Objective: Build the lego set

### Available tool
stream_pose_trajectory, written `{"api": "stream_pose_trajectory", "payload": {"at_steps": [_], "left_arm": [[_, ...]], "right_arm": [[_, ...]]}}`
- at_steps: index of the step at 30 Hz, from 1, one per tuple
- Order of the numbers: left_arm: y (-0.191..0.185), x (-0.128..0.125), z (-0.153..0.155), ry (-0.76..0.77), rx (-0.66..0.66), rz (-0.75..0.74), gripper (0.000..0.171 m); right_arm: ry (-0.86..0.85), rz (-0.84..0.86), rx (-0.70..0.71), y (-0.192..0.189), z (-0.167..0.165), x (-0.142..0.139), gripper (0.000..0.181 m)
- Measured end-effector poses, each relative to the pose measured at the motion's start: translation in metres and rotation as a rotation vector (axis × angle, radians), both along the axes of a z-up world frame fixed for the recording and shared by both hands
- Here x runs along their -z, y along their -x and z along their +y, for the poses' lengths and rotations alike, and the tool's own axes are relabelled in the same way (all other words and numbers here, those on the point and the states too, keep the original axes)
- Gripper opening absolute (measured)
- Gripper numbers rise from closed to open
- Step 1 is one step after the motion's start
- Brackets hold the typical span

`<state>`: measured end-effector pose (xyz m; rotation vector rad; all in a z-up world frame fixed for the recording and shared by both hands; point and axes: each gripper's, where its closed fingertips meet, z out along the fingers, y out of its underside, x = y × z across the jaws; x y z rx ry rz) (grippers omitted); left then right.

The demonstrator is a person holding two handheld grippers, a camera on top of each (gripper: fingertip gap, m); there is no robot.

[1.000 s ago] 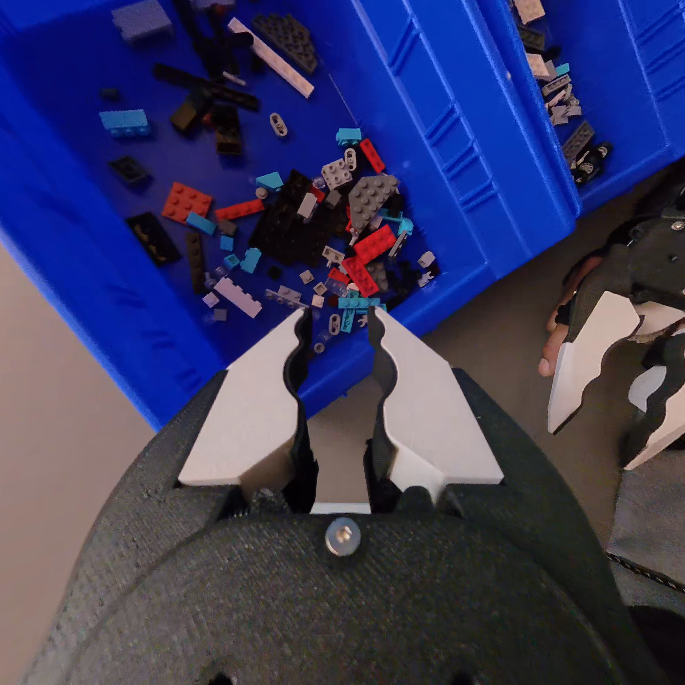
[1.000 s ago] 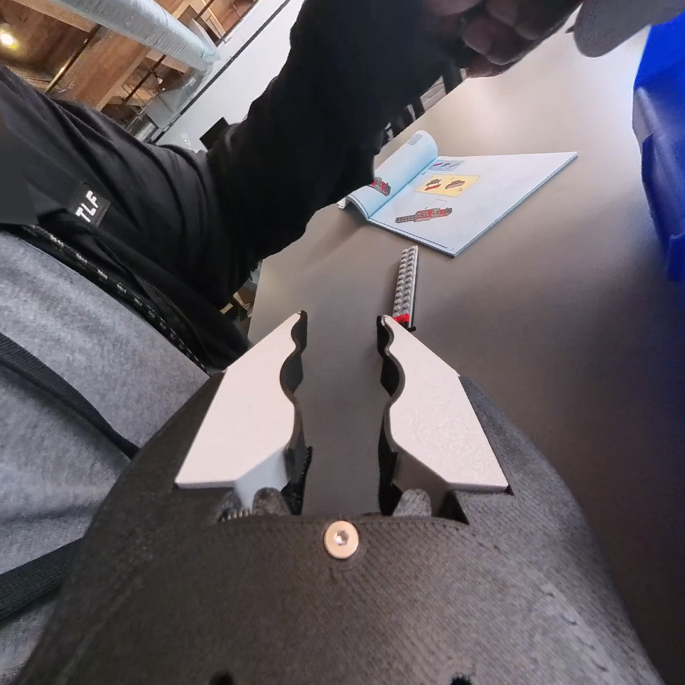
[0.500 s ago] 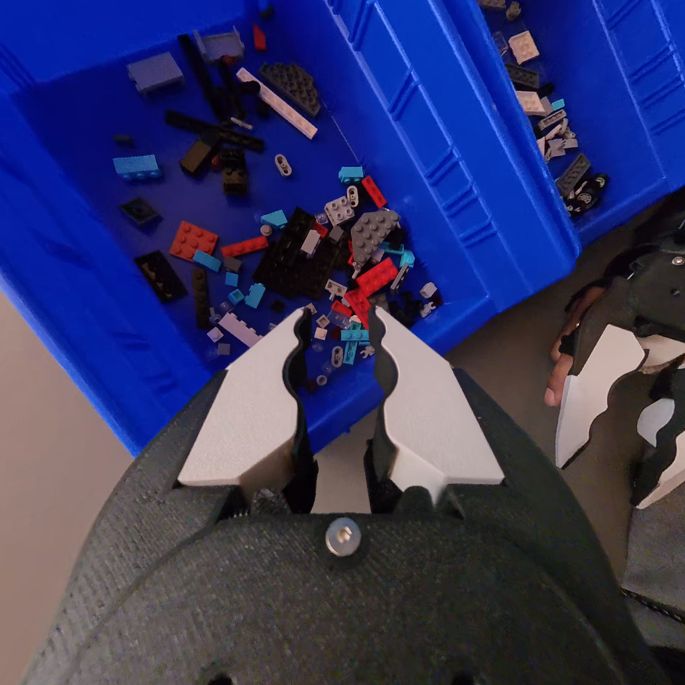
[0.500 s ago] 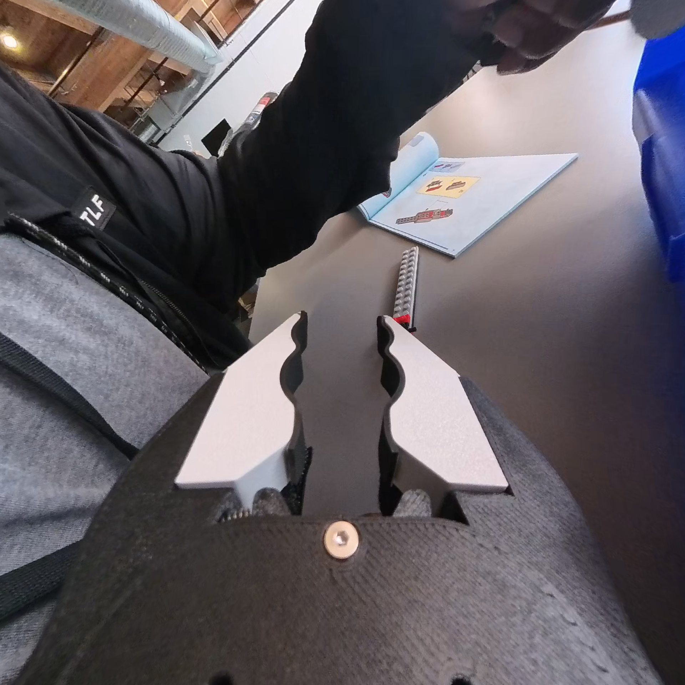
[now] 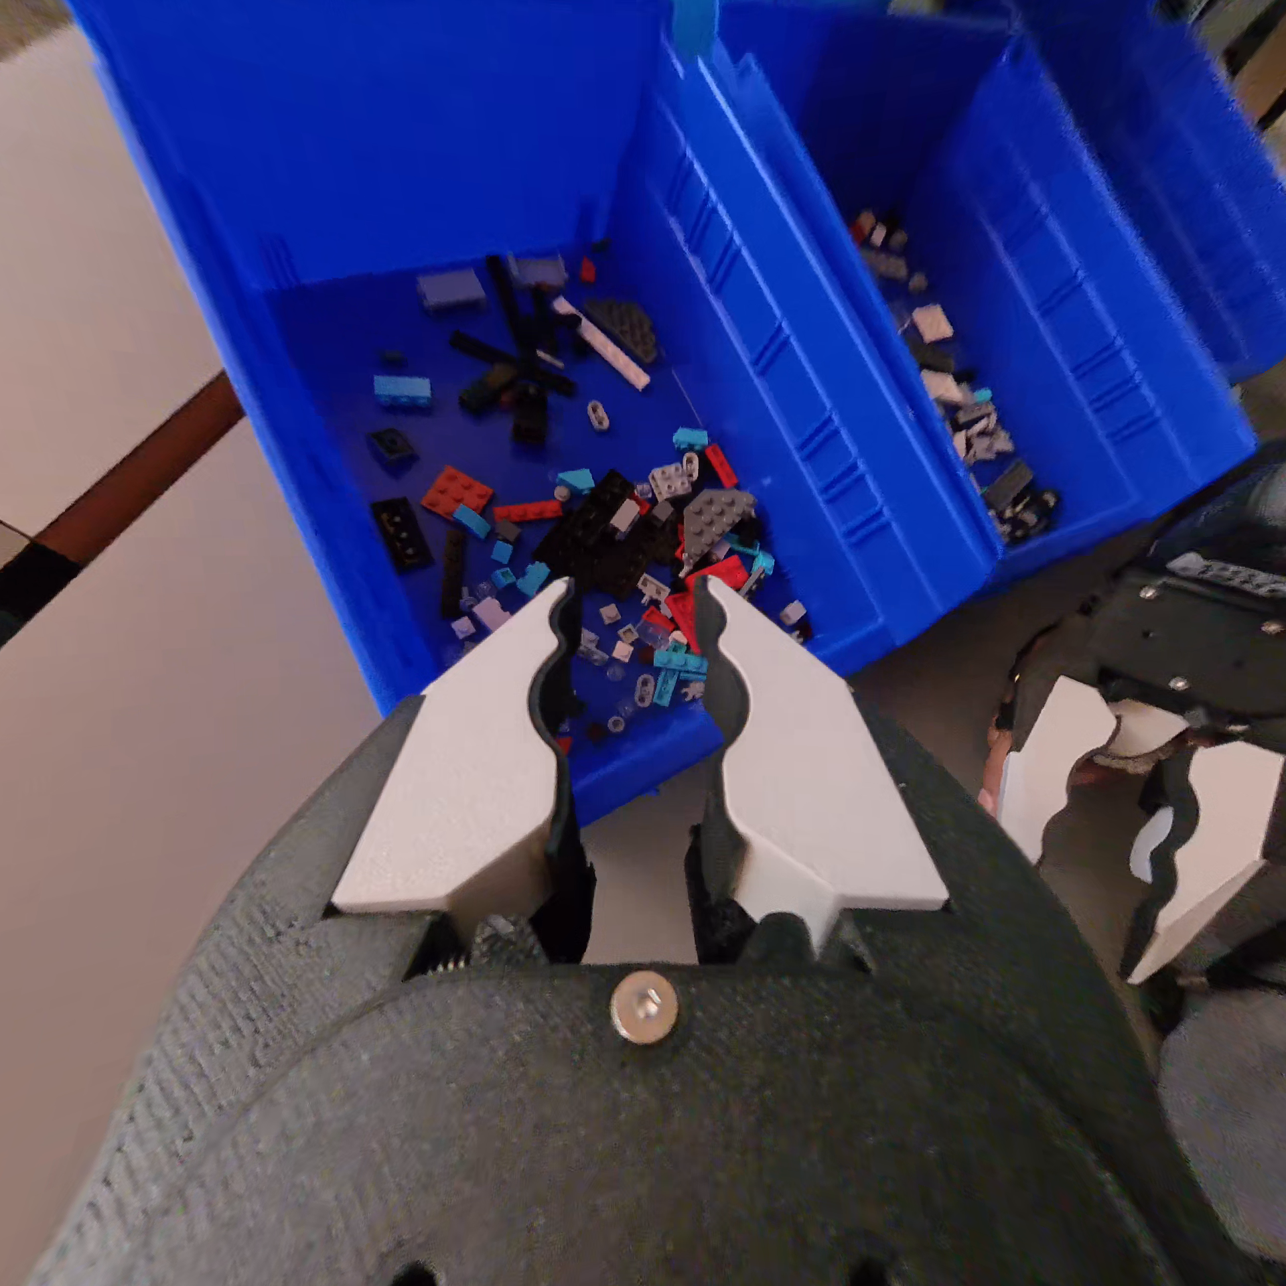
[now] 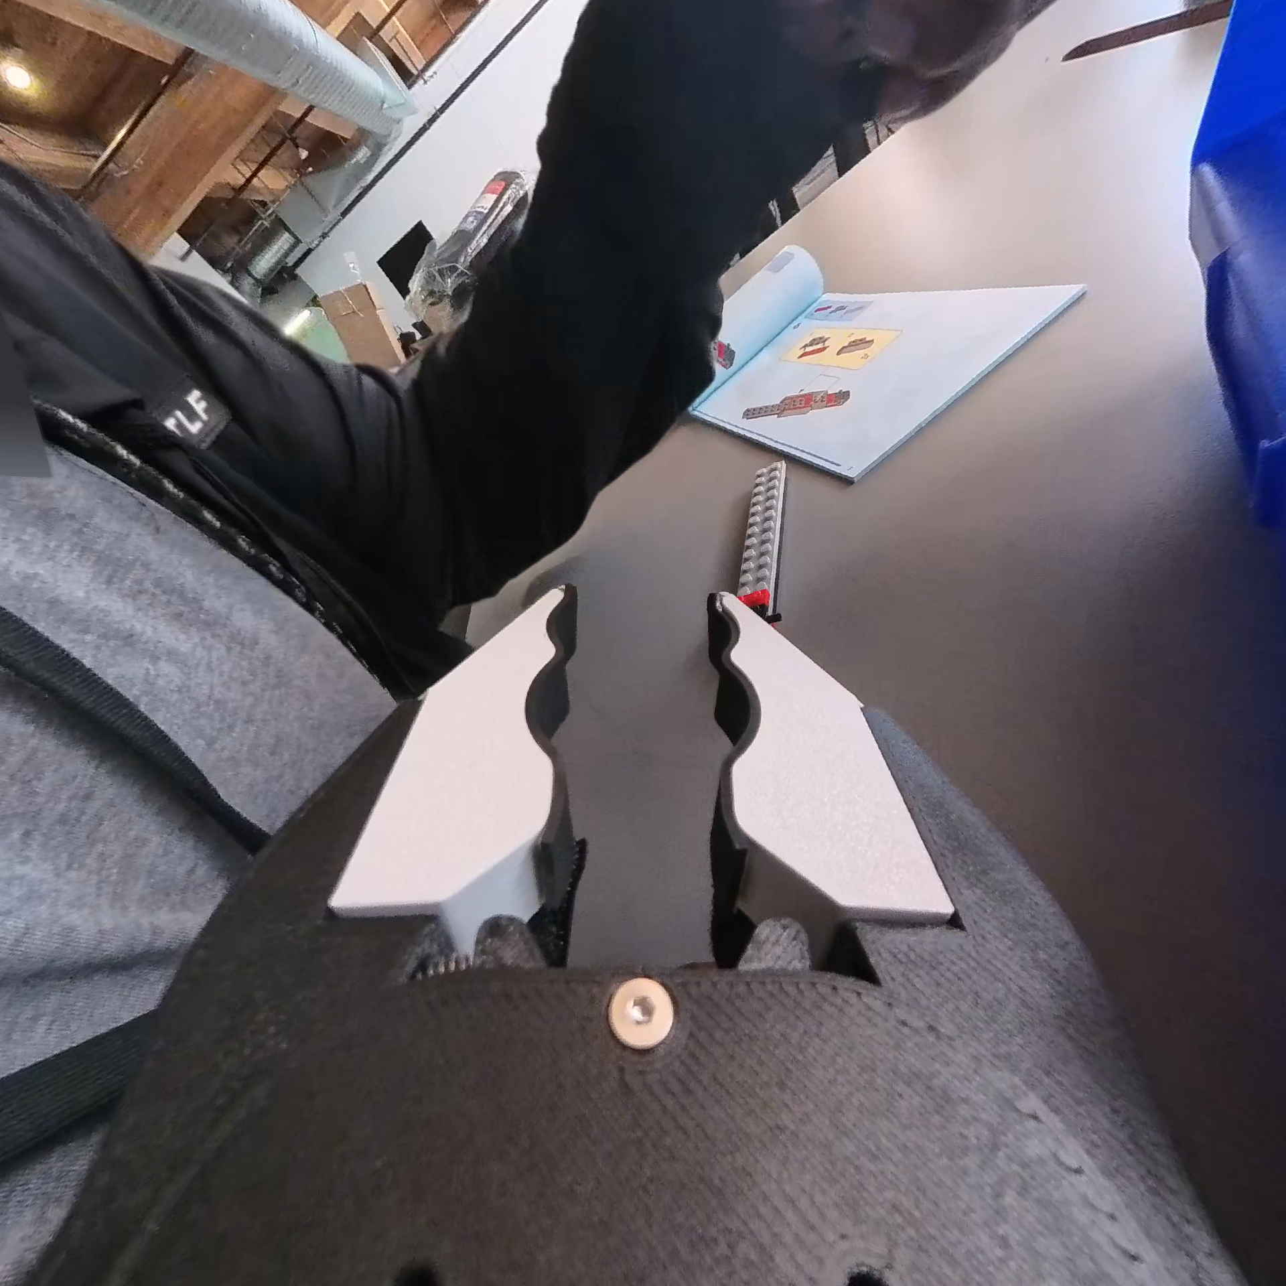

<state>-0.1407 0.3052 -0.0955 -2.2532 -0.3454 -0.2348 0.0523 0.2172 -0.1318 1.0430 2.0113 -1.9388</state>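
Note:
A blue bin [image 5: 731, 292] holds several loose lego pieces [image 5: 612, 529] in black, red, grey and teal. My left gripper [image 5: 637, 591] is open and empty, above the bin's near edge. My right gripper [image 6: 640, 602] is open and empty, low over the table; it also shows in the left wrist view [image 5: 1141, 835] to the right of the bin. A long grey studded lego plate [image 6: 765, 536] with a red piece at its near end lies on the table just beyond my right gripper's right fingertip. An open instruction booklet [image 6: 898, 376] lies beyond it.
A second blue bin [image 5: 1085, 278] with grey and dark pieces stands right of the first. A person's black sleeve [image 6: 591, 278] reaches across the right wrist view; a grey garment [image 6: 139, 696] fills its left. A blue bin's side [image 6: 1245, 278] stands at the right. One gripper's finger ends stand about 20 cm off the other's.
My left gripper has pulled back and up from the bin, so more of the bin and a second one show. The person's arm has lifted. My right gripper has barely moved.

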Motion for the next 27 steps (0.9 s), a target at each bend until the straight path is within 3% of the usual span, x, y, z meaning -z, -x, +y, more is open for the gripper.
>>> {"api": "stream_pose_trajectory", "payload": {"at_steps": [4,11,27], "left_arm": [[0.006,-0.011,-0.002,-0.090,-0.052,-0.013,0.032],[0.009,-0.013,-0.006,-0.094,-0.063,-0.009,0.033],[-0.001,0.003,0.001,-0.046,-0.016,-0.022,0.035]], "right_arm": [[0.001,-0.001,-0.001,0.000,0.000,0.000,0.040],[0.004,0.001,-0.003,-0.001,0.000,0.000,0.040],[0.006,-0.003,-0.004,-0.001,0.001,0.000,0.040]]}}
